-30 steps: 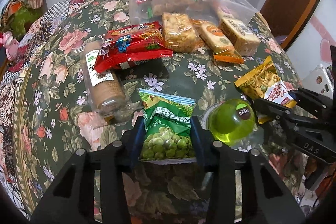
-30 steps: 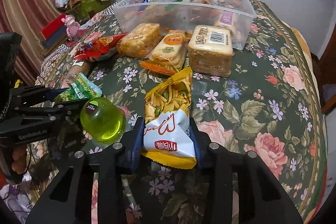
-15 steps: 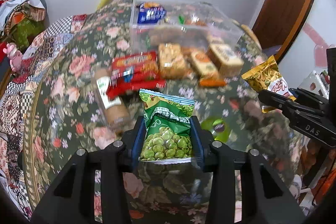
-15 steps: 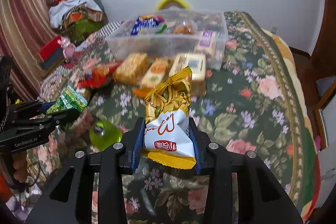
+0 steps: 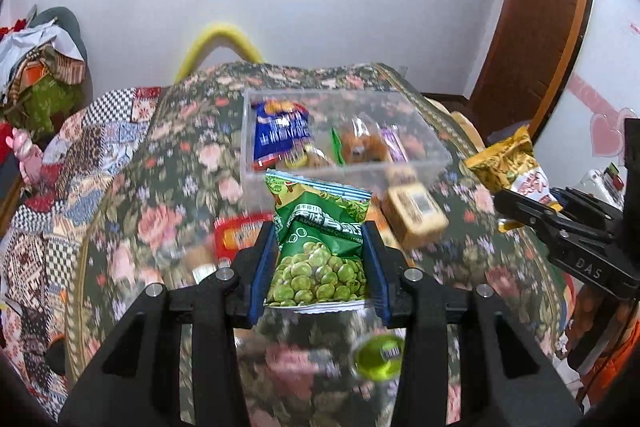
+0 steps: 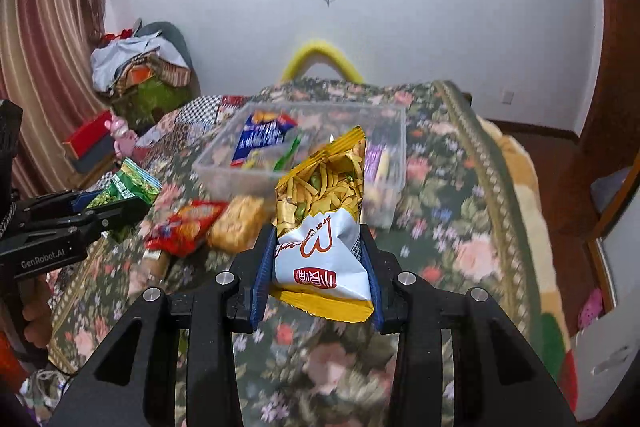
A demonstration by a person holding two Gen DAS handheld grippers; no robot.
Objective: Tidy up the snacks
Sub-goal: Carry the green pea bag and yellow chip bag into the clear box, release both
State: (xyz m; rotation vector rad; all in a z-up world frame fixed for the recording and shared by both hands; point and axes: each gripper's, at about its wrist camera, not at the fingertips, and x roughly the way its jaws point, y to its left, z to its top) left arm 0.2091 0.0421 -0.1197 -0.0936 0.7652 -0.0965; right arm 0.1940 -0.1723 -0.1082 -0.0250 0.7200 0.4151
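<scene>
Both packs are now off the table; a second ago they lay on the cloth (image 5: 152, 163) with the grippers around them. Both cameras now look down on the bin (image 5: 344, 167) from above instead of level with it, and the jelly cup (image 5: 378, 357) that sat beside the packs is below and behind. Judgement: pick is done, carry to the bin is under way, drop not yet made.

Left gripper (image 5: 320, 259) pinches the pea pack (image 5: 320, 251) by its lower half: green foil, peas printed, upright, top edge overlapping the bin's near wall in view. Right gripper (image 6: 318, 259) pinches the yellow pack (image 6: 324, 227): white lower panel, crumpled top, upright, short of the bin's near wall.

Loose snacks lie along the bin's near side: red pack (image 6: 184, 227), cake (image 6: 236, 227), brown block (image 5: 416, 215).
</scene>
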